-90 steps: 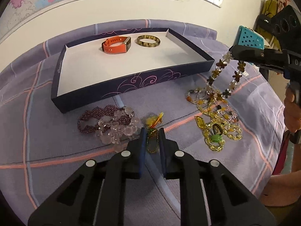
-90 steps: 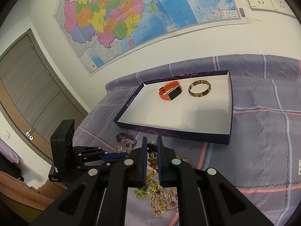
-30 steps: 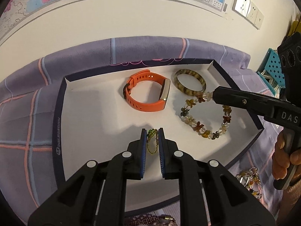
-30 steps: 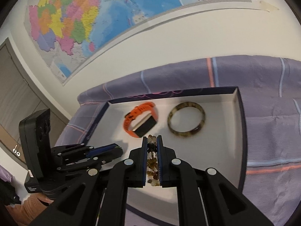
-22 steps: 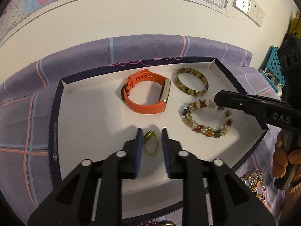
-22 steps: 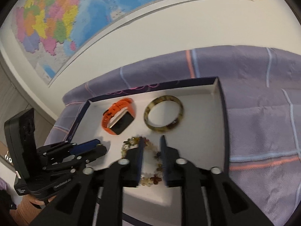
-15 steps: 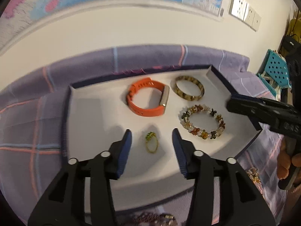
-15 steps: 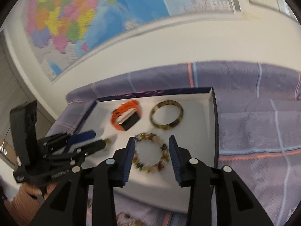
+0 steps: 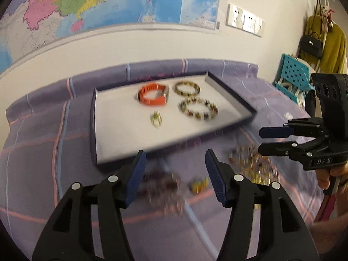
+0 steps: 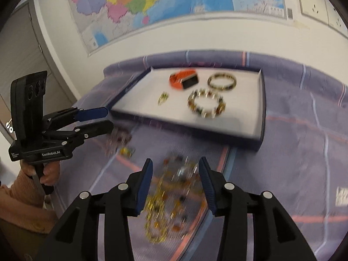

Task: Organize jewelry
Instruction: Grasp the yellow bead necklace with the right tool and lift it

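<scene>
Hand-held gripper on the left (image 9: 175, 174), seen from its own camera, hovers over blurred jewelry on the purple checked cloth, its jaws opening and empty. Between them lie a dark purple beaded bracelet (image 9: 161, 184) and a small yellow trinket (image 9: 199, 184); a tangle of gold chains (image 9: 254, 165) sits under the right hand-held gripper (image 9: 262, 140), whose fingers stand apart. Behind, the navy tray (image 9: 93, 130) holds an orange watch band (image 9: 153, 96), a tortoiseshell bangle (image 9: 187, 88), a flower-bead bracelet (image 9: 198, 108) and a small green-gold charm (image 9: 156, 118).

From the right wrist, the right hand-held gripper (image 10: 175, 182) is also opening, nothing clamped, above the gold chains (image 10: 171, 198). The risk judged here: these chains look knotted together, so a grasp may drag up several at once or let links slip from the pads. The left hand-held gripper (image 10: 107, 119) could likewise pinch cloth with the beads.

Only this view shows the person's orange sleeve (image 10: 19, 195) and a door (image 10: 19, 50); only the left view shows the blue chair (image 9: 293, 74) and hanging clothes (image 9: 332, 45).
</scene>
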Demonstrator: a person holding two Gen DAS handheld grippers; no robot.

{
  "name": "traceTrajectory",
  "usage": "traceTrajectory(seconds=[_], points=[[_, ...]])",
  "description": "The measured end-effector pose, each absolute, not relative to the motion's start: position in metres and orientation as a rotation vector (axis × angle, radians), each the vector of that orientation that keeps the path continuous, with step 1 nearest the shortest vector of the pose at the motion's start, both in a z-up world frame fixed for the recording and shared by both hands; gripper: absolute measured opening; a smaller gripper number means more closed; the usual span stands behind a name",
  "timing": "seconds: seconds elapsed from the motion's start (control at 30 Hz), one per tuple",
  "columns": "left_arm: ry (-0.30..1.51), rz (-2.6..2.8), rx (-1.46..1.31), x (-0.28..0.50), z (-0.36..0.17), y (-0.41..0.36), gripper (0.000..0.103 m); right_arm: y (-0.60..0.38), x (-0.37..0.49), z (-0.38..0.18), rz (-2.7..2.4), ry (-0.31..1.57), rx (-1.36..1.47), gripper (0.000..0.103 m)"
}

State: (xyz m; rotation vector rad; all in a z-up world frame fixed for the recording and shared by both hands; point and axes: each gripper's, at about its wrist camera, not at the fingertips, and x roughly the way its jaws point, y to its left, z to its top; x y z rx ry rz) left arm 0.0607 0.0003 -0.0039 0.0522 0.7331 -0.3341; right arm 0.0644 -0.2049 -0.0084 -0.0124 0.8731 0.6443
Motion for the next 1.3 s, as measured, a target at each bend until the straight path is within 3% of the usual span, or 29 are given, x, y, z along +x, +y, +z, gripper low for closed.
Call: traceTrajectory(seconds=[0.4, 0.47, 0.53, 0.7, 0.97, 1.07, 1.13, 1.3], points=[[0.789, -0.304, 0.030, 0.018, -0.028, 0.017, 0.056, -0.171, 0.015, -0.018, 0.726, 0.867, -0.128, 0.042], [0.792, -0.305, 0.028, 0.016, -0.030, 0.016, 0.056, -0.164, 0.014, -0.021, 0.725, 0.869, -0.150, 0.039], [0.795, -0.306, 0.025, 0.016, -0.031, 0.015, 0.057, -0.159, 0.014, -0.024, 0.710, 0.872, -0.167, 0.027], [0.785, -0.312, 0.029, 0.012, -0.029, 0.012, 0.058, -0.156, 0.017, -0.034, 0.678, 0.891, -0.181, 0.016], [0.780, -0.327, 0.041, 0.013, -0.030, 0.009, 0.058, -0.169, 0.015, -0.023, 0.727, 0.887, -0.097, 0.013], [0.781, -0.343, 0.041, 0.015, -0.030, 0.005, 0.058, -0.162, 0.006, -0.017, 0.803, 0.882, -0.084, 0.016], [0.780, -0.346, 0.051, 0.015, -0.030, 0.002, 0.058, -0.157, 0.002, -0.016, 0.810, 0.871, -0.106, 0.046], [0.779, -0.358, 0.051, 0.013, -0.029, 0.000, 0.058, -0.169, 0.013, -0.014, 0.699, 0.840, -0.115, 0.044]])
